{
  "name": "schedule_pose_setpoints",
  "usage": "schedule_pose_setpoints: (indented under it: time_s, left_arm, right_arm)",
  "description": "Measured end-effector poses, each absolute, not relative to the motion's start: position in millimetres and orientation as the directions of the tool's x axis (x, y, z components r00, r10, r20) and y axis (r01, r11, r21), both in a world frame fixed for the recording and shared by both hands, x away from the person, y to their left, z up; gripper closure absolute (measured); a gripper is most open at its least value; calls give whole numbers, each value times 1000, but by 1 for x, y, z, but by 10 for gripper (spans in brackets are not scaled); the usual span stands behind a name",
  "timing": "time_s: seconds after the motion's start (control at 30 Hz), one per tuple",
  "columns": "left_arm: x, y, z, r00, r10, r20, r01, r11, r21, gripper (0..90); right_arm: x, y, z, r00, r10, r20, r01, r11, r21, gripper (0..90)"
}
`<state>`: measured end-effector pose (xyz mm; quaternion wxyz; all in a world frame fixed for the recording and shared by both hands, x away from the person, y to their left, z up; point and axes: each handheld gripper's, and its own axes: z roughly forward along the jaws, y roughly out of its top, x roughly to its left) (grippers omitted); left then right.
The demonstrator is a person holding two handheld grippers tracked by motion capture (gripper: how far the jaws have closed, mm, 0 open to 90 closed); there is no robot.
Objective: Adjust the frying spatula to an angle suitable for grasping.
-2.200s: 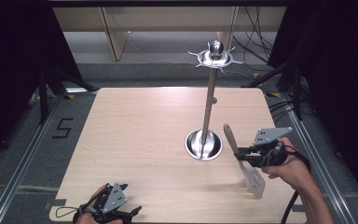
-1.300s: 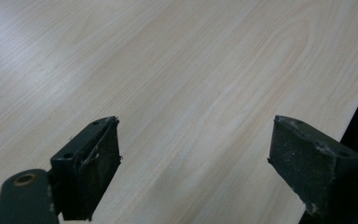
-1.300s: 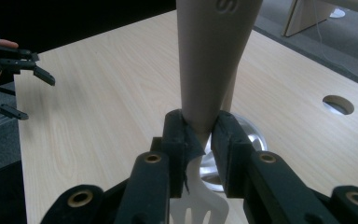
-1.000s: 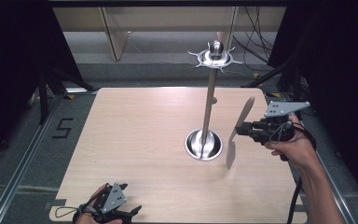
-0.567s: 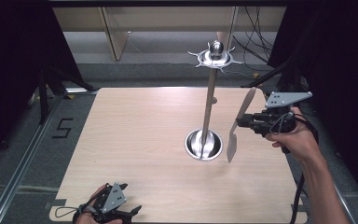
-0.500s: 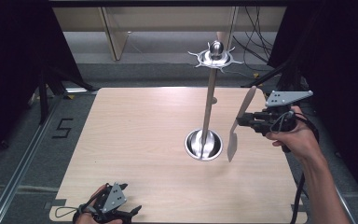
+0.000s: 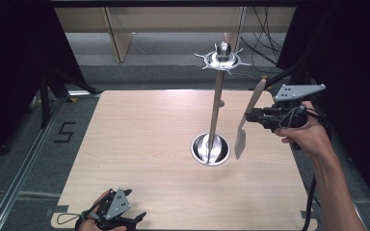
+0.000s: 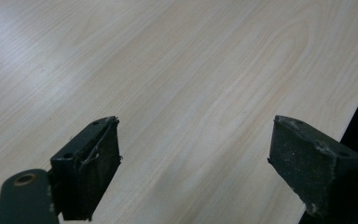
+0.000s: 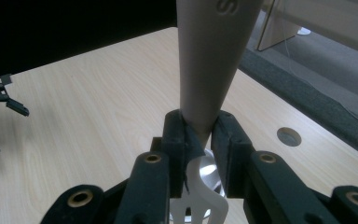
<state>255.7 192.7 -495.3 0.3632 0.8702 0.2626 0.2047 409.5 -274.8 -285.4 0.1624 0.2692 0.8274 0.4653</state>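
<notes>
Aloft at the table's right side, the right gripper (image 7: 250, 115) clamps its black jaws on a slotted spatula with a beige handle and white blade (image 7: 244, 126), held clear of the light wooden table (image 7: 139, 139), blade hanging down, handle slanting up and away. Just left of it stands a tall steel utensil stand with a round base and hooked crown (image 7: 215, 108). At the near left edge, the left gripper (image 7: 134, 220) rests low, jaws wide apart, nothing between them.

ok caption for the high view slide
Right hand-held gripper holds a spatula beside the hook stand.
</notes>
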Motion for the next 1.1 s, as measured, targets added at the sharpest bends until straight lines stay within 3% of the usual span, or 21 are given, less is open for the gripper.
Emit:
schedule_pose_setpoints:
  time_s: [1.1]
  left_arm:
    - [255, 193, -495, 776, 610, 161, 312, -593, 743, 154]
  right_arm:
    - [434, -262, -261, -789, 613, -35, 306, 442, 843, 762]
